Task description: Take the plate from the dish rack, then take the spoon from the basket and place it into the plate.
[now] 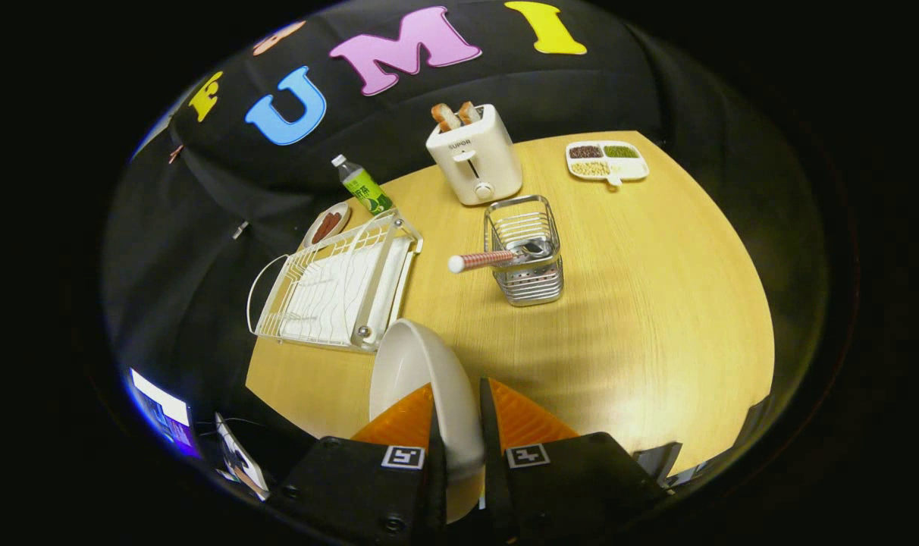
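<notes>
Gripper: gripper (pixel 459 425) clamped on the plate (pixel 421 379), both fingers pressing its rim, plate held on edge and lifted clear of the worktop (pixel 641 303).
Plate: white, glossy, rigid; looks ceramic or melamine, so likely slippery and chippable. Rim pinch is the only hold; judged prone to swing or slip if tilted fast.
Dish rack: white wire dish rack (pixel 338 284), just beyond the plate, no dishes seen in it.
Spoon: spoon (pixel 497 258) lies tipped in the basket (pixel 528 262), bowl end inside, striped handle with a white knob sticking out over the rim toward the rack. Light, stiff; handle is the free part to take.
Basket: metal wire caddy, upright, mid worktop, well apart from the plate; nothing else visible in it.
Toaster: toaster (pixel 475 155) beyond the basket, two bread slices in its slots.
Divided tray: divided tray (pixel 607 161) at the far edge, three compartments of beans or grains.
Small dish: small dish (pixel 328 224) with sausages beside a green bottle (pixel 362 186), behind the rack.
Stage: plate out of the rack, not yet set down; spoon untouched.
</notes>
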`<state>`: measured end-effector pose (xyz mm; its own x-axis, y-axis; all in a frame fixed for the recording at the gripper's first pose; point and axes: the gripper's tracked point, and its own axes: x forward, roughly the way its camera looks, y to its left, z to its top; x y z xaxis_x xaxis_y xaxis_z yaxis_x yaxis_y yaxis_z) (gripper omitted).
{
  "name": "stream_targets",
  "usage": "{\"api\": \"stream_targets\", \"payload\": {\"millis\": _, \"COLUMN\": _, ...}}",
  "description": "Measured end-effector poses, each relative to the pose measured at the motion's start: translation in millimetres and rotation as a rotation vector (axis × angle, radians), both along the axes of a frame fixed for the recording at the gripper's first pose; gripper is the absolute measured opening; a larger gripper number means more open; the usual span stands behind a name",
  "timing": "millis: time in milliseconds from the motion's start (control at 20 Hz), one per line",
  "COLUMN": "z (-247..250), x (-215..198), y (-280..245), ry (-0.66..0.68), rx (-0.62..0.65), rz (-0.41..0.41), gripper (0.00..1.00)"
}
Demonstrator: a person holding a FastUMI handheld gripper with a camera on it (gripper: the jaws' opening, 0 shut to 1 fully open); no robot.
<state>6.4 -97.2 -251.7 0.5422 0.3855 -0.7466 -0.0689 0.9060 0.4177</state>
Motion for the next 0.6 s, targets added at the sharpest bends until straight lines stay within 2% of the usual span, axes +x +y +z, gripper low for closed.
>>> {"api": "stream_targets", "payload": {"millis": 350, "z": -43, "x": 24, "y": 9, "ry": 0.038, "rx": 0.071, "rz": 0.005, "gripper": 0.24}}
{"api": "stream_targets", "payload": {"millis": 500, "z": -59, "x": 32, "y": 3, "ry": 0.058, "rx": 0.082, "rz": -0.02, "gripper": 0.24}}
{"api": "stream_targets", "payload": {"millis": 600, "z": -65, "x": 40, "y": -5, "ry": 0.066, "rx": 0.08, "rz": -0.069, "gripper": 0.25}}
